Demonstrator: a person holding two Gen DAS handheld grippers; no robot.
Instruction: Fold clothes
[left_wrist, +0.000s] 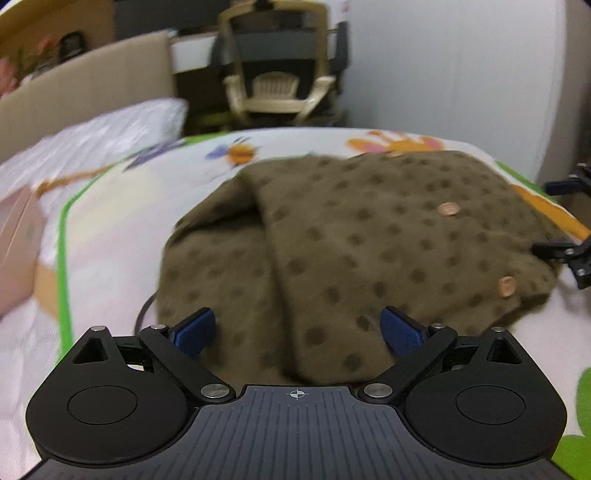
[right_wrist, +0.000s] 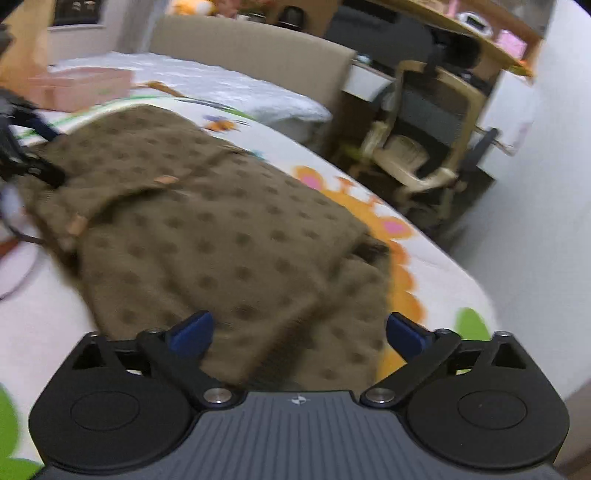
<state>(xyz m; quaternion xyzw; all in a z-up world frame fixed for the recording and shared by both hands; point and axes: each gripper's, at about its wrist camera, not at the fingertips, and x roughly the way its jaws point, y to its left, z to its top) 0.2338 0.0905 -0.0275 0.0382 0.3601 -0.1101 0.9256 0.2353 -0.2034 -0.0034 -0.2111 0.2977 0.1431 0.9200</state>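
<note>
- Nearest each camera, the left gripper (left_wrist: 299, 332) and right gripper (right_wrist: 299, 334) stand spread wide, pads gripping nothing.
- Beneath and beyond them, the olive dotted cardigan (left_wrist: 369, 236) lies folded over on the cartoon-print bedsheet (left_wrist: 110, 206).
- Farther back stand a pink box (right_wrist: 81, 86) and beige chair (left_wrist: 277, 85).

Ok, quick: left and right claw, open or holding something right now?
Left claw: open, holding nothing, above the olive-brown dotted knit cardigan.
Right claw: open wide, holding nothing, above the same cardigan.
</note>
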